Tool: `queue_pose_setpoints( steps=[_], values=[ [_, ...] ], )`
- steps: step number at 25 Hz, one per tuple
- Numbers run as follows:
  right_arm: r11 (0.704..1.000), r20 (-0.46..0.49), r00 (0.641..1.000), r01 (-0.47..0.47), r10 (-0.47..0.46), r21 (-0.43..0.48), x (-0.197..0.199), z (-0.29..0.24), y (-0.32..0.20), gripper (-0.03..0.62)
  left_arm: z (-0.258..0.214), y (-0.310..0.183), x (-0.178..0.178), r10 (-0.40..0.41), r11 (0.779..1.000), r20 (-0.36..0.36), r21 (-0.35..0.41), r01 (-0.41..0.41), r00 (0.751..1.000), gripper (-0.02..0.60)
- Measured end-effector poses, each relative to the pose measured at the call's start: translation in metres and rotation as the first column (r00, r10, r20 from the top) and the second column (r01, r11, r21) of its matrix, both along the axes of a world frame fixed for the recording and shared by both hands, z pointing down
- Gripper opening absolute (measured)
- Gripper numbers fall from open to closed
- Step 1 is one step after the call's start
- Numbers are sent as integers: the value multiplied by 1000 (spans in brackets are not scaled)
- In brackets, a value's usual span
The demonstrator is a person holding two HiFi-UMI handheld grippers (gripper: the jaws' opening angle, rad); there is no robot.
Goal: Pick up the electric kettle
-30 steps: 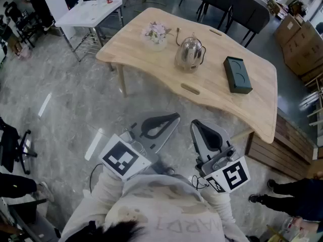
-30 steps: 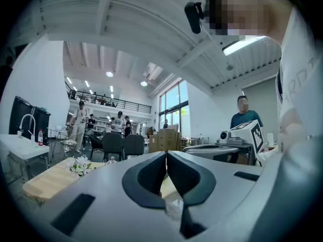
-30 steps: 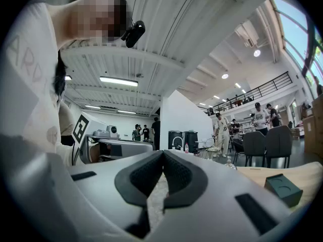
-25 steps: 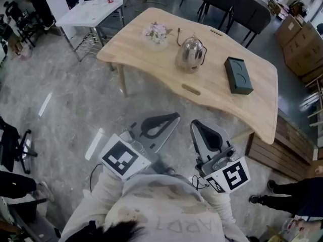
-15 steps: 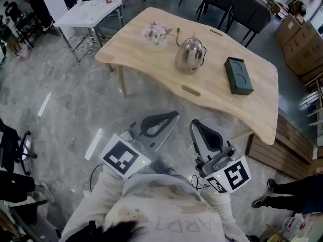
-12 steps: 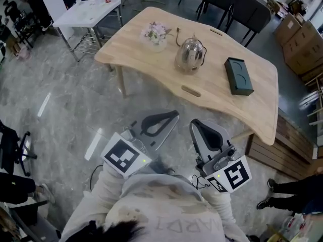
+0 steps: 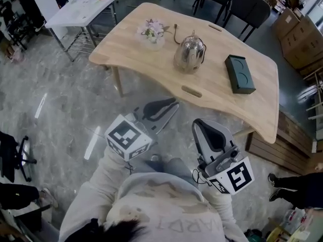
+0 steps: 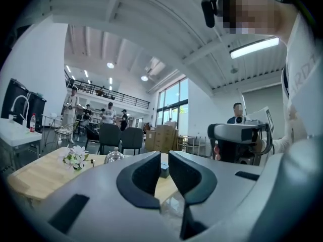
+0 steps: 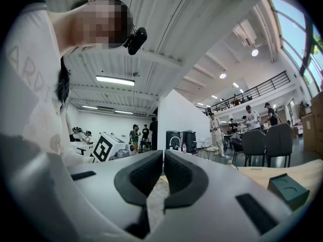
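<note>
The shiny metal electric kettle (image 7: pixel 190 52) stands upright near the middle of the wooden table (image 7: pixel 151 64); in the left gripper view the kettle (image 8: pixel 114 156) is small and far off. Both grippers hang over the floor, well short of the table's near edge. My left gripper (image 7: pixel 175 105) points toward the table, its jaws shut with nothing between them, and in its own view my left gripper (image 8: pixel 164 158) shows only a thin slit. My right gripper (image 7: pixel 197 123) is also shut and empty, as my right gripper (image 9: pixel 163 154) shows in its own view.
A vase of flowers (image 7: pixel 151 32) stands left of the kettle and a dark green box (image 7: pixel 238 74) to its right. A white side table (image 7: pixel 81 10) stands at the far left, with dark chairs (image 7: pixel 237 4) behind the table. Cardboard boxes (image 7: pixel 298 32) and a wooden pallet (image 7: pixel 282 145) are on the right.
My left gripper has moved forward toward the table, and its marker cube now sits higher in the head view. The right gripper has shifted slightly. The table appears a little nearer.
</note>
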State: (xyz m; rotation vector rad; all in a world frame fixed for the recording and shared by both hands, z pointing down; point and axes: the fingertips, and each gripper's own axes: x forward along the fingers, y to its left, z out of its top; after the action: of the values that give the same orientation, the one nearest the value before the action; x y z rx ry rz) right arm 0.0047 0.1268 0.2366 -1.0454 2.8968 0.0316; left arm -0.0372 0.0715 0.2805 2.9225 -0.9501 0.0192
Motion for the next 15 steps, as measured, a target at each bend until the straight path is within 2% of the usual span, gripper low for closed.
queue_pose_setpoints(
  steps=[8,15],
  values=[
    [999,-13,999,-33,32,-20,0,2,-21,18,22,-37,9,60,998,28,-29,-59,998,67],
    [999,-16,1000,-22,21,-31,3,4,-53,18,44,-75,17,82,996,58,-52,-79,995,102]
  ],
)
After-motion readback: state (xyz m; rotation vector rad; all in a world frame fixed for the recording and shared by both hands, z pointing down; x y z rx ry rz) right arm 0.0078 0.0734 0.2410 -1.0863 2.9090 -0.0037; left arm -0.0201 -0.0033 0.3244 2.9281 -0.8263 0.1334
